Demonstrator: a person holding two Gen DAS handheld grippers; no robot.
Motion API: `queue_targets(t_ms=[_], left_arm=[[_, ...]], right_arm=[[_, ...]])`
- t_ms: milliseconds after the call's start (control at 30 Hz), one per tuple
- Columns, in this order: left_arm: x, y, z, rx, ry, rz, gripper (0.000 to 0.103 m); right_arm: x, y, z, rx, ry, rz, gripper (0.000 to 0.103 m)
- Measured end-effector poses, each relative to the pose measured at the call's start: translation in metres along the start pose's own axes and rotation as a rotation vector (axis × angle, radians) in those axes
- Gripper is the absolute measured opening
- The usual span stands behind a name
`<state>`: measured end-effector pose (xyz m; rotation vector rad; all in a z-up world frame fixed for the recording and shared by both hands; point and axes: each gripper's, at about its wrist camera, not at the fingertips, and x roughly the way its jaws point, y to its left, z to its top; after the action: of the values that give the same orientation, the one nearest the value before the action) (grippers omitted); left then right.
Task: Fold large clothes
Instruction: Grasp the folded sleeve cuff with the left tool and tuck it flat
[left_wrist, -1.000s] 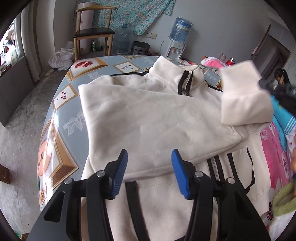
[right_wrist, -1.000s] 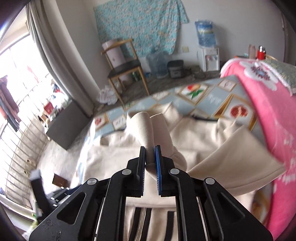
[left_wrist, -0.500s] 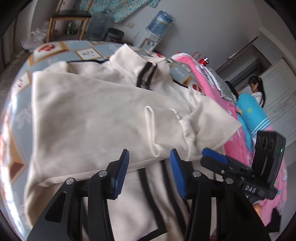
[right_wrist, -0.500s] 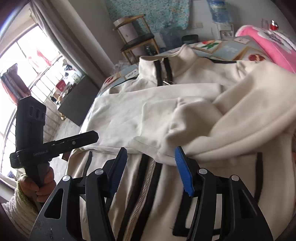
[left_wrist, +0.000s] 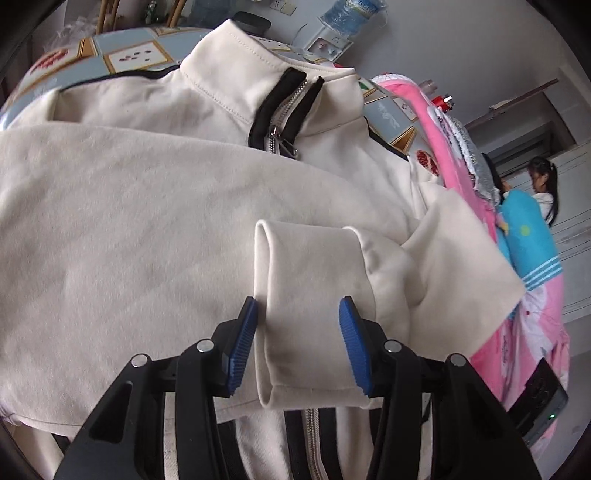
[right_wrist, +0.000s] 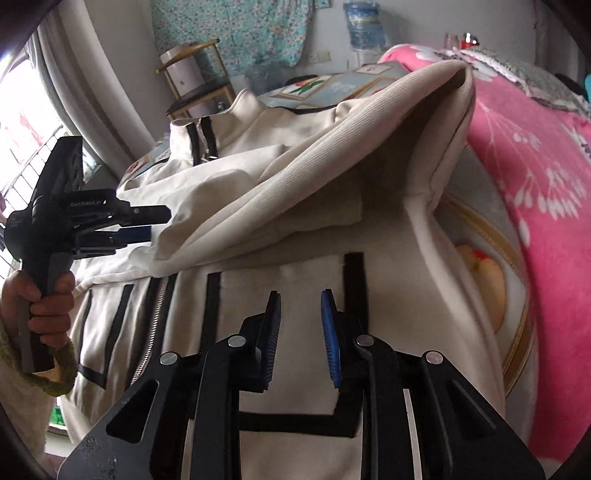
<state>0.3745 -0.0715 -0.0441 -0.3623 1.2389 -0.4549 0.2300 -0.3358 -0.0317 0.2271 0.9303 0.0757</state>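
From your left wrist, the left gripper (left_wrist: 297, 338) stands spread, its blue pads either side of the sleeve cuff (left_wrist: 308, 291) without pinching it; the cream jacket (left_wrist: 147, 229) lies on the bed, collar toward 12 o'clock. From your right wrist, the right gripper (right_wrist: 298, 326) has let that cuff go, and its jaws, just closing again, hold nothing above the jacket's front at 6 o'clock. A second ago it still clamped the cuff; with the sleeve across the chest, the body fold likely comes next.
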Motion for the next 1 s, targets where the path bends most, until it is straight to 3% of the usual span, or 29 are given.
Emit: queue_targets(t_ms=[33,67,100,167,267,433,533,667,833,1000], left_arm=[[0.001,-0.004,-0.001,0.008,-0.006,0.022,0.045],[0.001,-0.006,-0.001,0.019,-0.015,0.046,0.037],[0.002,-0.008,-0.002,0.040,-0.019,0.075,0.019],[0.001,-0.014,-0.002,0.081,-0.034,0.086,0.007],[-0.021,-0.021,0.004,0.121,-0.087,0.077,0.007],[-0.106,-0.031,0.023,0.174,-0.263,0.071,0.007],[-0.146,-0.017,0.033,0.159,-0.317,0.098,0.007],[-0.161,0.026,0.034,0.097,-0.304,0.200,0.007],[-0.126,0.090,0.012,-0.006,-0.195,0.273,0.007],[-0.122,0.113,-0.004,-0.078,-0.192,0.212,0.007]], right_arm=[[0.001,-0.002,0.000,0.002,-0.006,-0.009,0.023],[0.002,-0.004,0.000,0.005,-0.008,-0.016,0.023],[0.004,-0.006,0.000,0.010,-0.008,-0.023,0.022],[0.011,-0.008,0.001,0.025,-0.003,-0.028,0.022],[0.013,-0.012,-0.003,0.039,0.000,-0.030,0.022],[0.011,-0.016,-0.007,0.016,-0.005,-0.033,0.020],[0.008,-0.012,-0.008,-0.010,-0.009,-0.053,0.020],[0.007,-0.007,-0.011,-0.020,-0.016,-0.066,0.020],[0.007,-0.005,-0.010,-0.019,-0.011,-0.061,0.020],[0.010,-0.006,-0.004,-0.027,0.010,-0.061,0.020]])
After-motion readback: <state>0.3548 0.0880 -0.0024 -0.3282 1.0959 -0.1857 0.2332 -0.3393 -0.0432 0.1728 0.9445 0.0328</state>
